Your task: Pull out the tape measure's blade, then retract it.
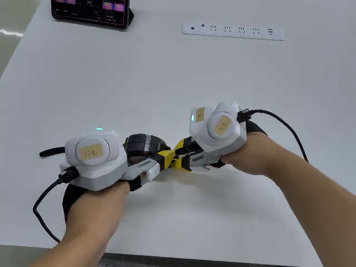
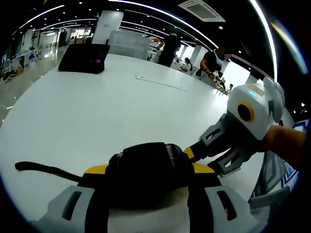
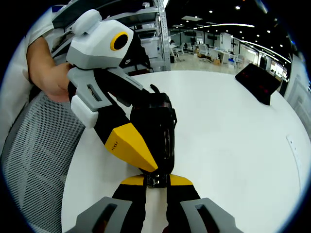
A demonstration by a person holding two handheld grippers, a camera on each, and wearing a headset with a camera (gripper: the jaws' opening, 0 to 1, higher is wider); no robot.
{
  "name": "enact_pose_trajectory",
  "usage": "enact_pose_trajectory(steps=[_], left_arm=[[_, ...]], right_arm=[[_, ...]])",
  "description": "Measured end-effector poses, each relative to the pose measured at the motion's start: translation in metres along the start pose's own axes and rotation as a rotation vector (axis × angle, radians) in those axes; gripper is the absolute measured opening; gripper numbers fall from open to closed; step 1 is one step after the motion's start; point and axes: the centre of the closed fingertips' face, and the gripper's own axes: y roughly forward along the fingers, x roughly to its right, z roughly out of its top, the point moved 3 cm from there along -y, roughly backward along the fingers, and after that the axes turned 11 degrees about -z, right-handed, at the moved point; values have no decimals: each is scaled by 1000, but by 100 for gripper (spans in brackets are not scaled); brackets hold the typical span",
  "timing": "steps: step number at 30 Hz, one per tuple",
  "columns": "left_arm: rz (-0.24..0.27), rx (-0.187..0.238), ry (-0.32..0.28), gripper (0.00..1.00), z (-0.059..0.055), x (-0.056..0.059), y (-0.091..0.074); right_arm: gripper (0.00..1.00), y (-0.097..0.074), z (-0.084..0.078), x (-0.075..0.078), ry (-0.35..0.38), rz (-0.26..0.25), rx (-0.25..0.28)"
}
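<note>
Left gripper (image 2: 150, 171) clamps the tape measure (image 3: 155, 126) steady while right gripper (image 3: 156, 184) is closed, apparently on the blade tip (image 3: 156, 179), ready for pulling.

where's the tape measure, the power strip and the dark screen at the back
tape measure (image 1: 143, 146): head view, on the top of its black case.
power strip (image 1: 232, 30): head view, on the middle of its white top face.
dark screen (image 1: 89, 11): head view, on its lit front.
</note>
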Motion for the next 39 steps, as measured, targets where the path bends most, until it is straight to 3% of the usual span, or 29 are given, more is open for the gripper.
enact_pose_trajectory(steps=[12,16,26,31,33,35,39], left_arm=[[-6,-14,2,62,-1,1,0],[3,-17,39,62,2,2,0],[2,-31,60,62,2,2,-1],[-1,-32,81,61,3,2,-3],[-2,-32,95,61,4,2,-4],[10,-27,144,61,6,2,-5],[5,-32,126,61,5,2,-4]], right_arm=[[14,-1,1,-1,12,-14,15],[22,-2,1,2,17,-31,20],[23,-4,2,2,23,-42,26],[29,-12,3,2,41,-64,50],[32,-13,3,3,64,-74,59],[34,-14,2,2,63,-80,61],[36,-14,2,2,73,-87,62]])
